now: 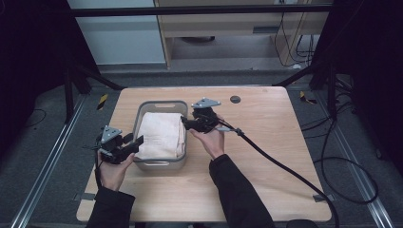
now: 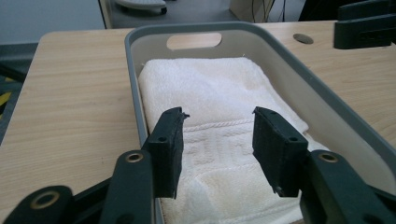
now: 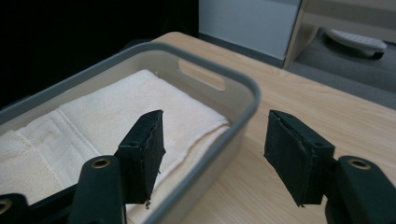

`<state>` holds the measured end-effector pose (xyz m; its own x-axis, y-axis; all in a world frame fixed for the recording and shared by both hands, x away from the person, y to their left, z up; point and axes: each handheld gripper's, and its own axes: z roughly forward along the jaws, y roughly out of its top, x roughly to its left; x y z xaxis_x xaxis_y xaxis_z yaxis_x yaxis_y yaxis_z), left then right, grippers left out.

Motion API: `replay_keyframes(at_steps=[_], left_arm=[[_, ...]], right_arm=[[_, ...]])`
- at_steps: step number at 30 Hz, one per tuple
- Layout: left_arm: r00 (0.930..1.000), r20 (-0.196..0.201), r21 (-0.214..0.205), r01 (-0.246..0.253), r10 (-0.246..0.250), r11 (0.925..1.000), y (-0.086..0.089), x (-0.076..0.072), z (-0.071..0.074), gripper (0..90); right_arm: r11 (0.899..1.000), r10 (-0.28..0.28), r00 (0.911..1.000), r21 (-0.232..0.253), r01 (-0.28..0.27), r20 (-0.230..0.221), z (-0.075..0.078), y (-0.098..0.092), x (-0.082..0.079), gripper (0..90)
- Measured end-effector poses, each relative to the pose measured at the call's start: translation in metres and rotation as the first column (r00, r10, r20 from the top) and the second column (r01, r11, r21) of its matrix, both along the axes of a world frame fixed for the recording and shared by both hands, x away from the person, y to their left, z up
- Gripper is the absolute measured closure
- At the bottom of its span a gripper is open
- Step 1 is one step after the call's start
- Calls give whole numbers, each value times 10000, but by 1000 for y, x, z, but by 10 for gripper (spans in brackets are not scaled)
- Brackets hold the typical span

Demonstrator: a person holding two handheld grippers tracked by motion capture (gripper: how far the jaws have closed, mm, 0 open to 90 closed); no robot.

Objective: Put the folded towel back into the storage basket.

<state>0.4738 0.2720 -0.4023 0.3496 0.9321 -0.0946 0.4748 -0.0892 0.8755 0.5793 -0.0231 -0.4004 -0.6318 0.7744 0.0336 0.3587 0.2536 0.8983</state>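
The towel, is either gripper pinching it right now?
No. The folded towel lies flat in the grey bin, and both the left gripper and right gripper stand open with nothing between them.

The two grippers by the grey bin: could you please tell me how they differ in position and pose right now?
The left gripper sits at the near left corner of the grey bin, its jaws over the folded white towel. The right gripper is farther back on the bin's right side, its jaws straddling the rim. The left hand is nearer the table's front edge than the right hand. Both stand open, gripping nothing.

Lab recording rig, black curtains (image 1: 28, 57), floor rails (image 1: 45, 171), trailing cables (image 1: 342, 161)
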Motion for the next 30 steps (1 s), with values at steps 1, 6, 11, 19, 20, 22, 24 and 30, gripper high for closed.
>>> replay_keyframes(at_steps=[1,6,11,19,20,22,24,30], left_arm=[[10000,19,29,44,-44,10000,-1,-1,0,494],[9994,300,466,157,-171,9988,-5,-10,-3,432],[9983,536,413,204,-226,9989,-4,-16,-5,367],[9951,806,547,532,-576,9971,-4,-30,-10,299],[9950,810,556,544,-588,9970,-4,-32,-11,295],[9945,803,590,622,-669,9963,-2,-36,-13,281],[9942,811,579,656,-702,9962,0,-39,-15,278],[9915,1056,771,679,-759,9947,8,-47,-24,227]], right_arm=[[10000,-65,10000,35,65,29,2,-5,-2,350],[9986,-383,9990,369,375,209,10,-44,-17,254],[9989,-365,9991,316,357,223,10,-77,-32,181],[9953,-767,9970,597,760,105,-4,-135,-65,143],[9946,-854,9963,600,847,79,-8,-144,-70,140],[9940,-964,9953,520,964,-27,-13,-156,-77,129],[9925,-1121,9936,479,1125,-103,-19,-169,-84,124],[9871,-1553,9875,348,1563,-281,-37,-201,-101,110]])
